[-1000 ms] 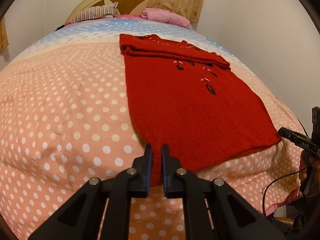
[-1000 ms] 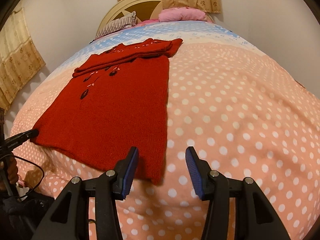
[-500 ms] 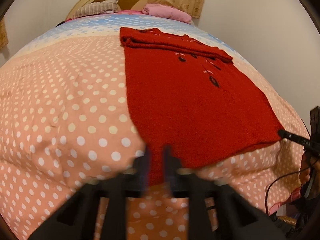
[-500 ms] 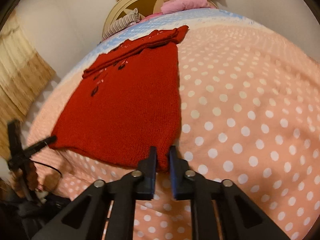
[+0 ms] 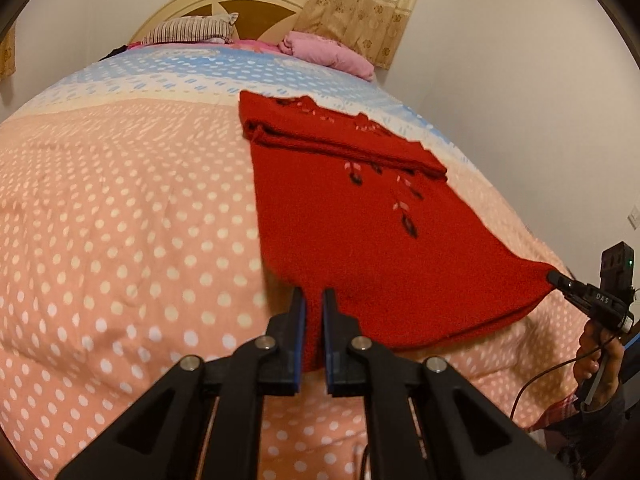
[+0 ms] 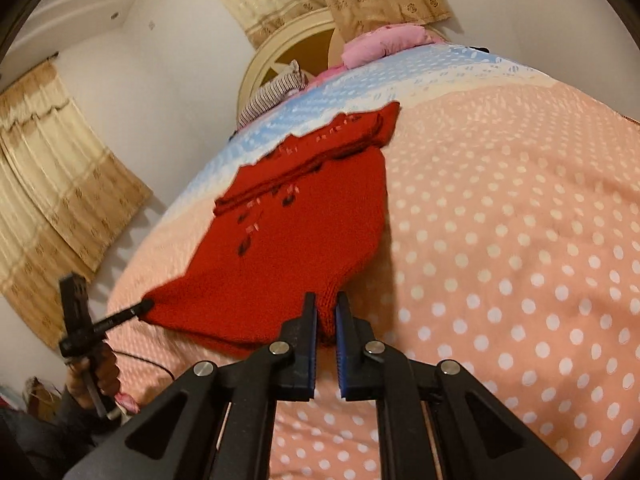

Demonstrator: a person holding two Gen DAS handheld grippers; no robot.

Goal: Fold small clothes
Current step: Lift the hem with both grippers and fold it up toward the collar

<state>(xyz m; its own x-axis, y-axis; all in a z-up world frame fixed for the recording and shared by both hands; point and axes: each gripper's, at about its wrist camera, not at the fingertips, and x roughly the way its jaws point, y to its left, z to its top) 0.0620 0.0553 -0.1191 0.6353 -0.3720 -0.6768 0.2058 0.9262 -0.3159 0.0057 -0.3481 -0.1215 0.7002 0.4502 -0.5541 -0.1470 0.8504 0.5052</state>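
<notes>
A red knit sweater (image 5: 360,220) lies on the polka-dot bedspread (image 5: 120,220), its sleeves folded across the far end. My left gripper (image 5: 314,300) is shut on the sweater's near left hem corner. My right gripper (image 6: 325,304) is shut on the near right hem corner of the sweater (image 6: 280,256). Both corners are lifted off the bedspread (image 6: 520,240), and the hem hangs between them. The right gripper also shows in the left wrist view (image 5: 560,280), and the left gripper in the right wrist view (image 6: 140,306).
A pink bundle (image 5: 328,54) and a striped pillow (image 5: 188,32) lie at the headboard (image 5: 224,4). Curtains (image 6: 52,184) hang on the left wall. A wall runs along the bed's right side (image 5: 520,100).
My right gripper closed on the right hem corner. Both grippers rose, lifting the sweater's near hem off the bed. The left gripper stayed shut on its corner.
</notes>
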